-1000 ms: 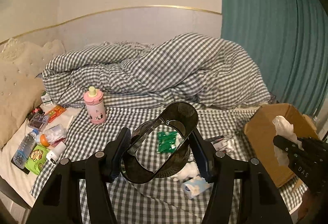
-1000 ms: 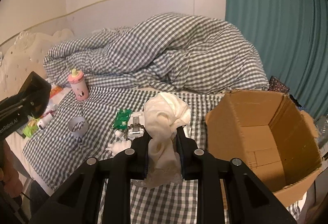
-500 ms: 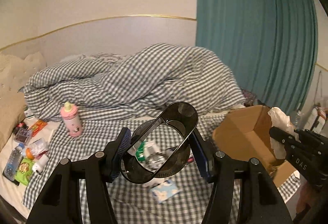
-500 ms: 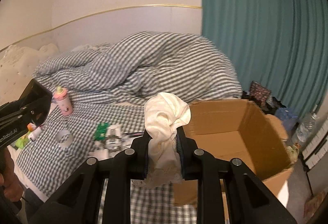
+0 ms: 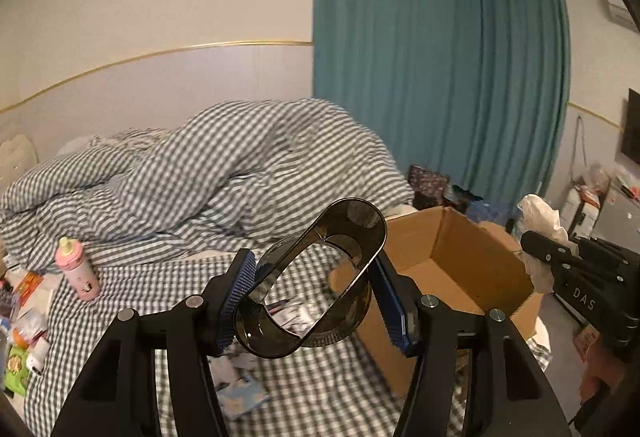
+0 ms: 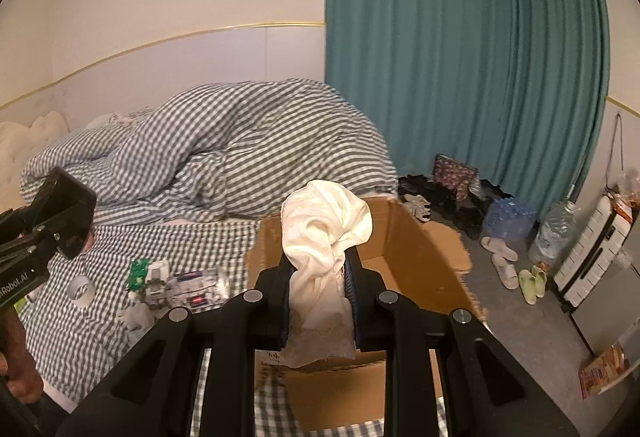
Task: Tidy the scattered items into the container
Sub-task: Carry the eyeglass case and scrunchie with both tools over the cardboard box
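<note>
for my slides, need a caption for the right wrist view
Right gripper carrying a cream cloth toward the open cardboard box on the checked bed.

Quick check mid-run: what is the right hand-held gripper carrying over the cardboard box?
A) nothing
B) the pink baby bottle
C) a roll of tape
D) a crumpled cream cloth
D: the right hand-held gripper is shut on a crumpled cream cloth, with the open cardboard box right behind it.

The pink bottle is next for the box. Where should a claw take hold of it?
Grip the pink bottle around its straight body, below the cap, coming level from the side. It stands nearly upright on the checked sheet with free space around it.
</note>
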The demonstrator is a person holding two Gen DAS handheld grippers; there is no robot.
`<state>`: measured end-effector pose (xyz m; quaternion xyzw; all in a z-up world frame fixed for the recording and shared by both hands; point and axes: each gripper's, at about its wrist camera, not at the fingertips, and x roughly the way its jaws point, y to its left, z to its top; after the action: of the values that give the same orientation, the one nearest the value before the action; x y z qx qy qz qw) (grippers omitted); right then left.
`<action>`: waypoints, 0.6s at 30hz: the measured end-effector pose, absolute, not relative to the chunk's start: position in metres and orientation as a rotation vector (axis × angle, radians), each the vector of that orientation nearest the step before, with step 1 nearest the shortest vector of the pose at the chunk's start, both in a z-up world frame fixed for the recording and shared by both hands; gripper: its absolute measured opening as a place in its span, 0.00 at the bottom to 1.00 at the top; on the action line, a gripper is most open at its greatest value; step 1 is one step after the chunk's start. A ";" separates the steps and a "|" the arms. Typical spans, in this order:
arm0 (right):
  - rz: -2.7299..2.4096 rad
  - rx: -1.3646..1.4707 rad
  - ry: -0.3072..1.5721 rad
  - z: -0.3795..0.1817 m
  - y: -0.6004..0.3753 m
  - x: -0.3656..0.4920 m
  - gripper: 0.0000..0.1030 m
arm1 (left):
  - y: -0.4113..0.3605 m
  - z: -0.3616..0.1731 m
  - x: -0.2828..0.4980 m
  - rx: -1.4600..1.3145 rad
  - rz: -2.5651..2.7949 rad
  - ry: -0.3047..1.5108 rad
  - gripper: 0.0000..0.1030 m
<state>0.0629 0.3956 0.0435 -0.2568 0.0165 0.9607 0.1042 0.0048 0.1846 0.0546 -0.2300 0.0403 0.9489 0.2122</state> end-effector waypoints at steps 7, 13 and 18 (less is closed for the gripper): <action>2.804 -0.751 0.047 0.047 0.418 0.069 0.20 | 0.216 0.054 0.005 -0.624 2.585 0.131 0.59; 2.781 -0.747 0.059 0.047 0.437 0.070 0.21 | 0.240 0.053 0.004 -0.623 2.549 0.140 0.59; 2.769 -0.760 0.066 0.043 0.446 0.062 0.21 | 0.257 0.051 0.003 -0.621 2.526 0.159 0.59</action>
<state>0.0624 0.4460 0.0432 -0.2623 0.0229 0.9553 0.1343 0.0035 0.2571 0.0507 -0.2298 0.0588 0.9347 0.2648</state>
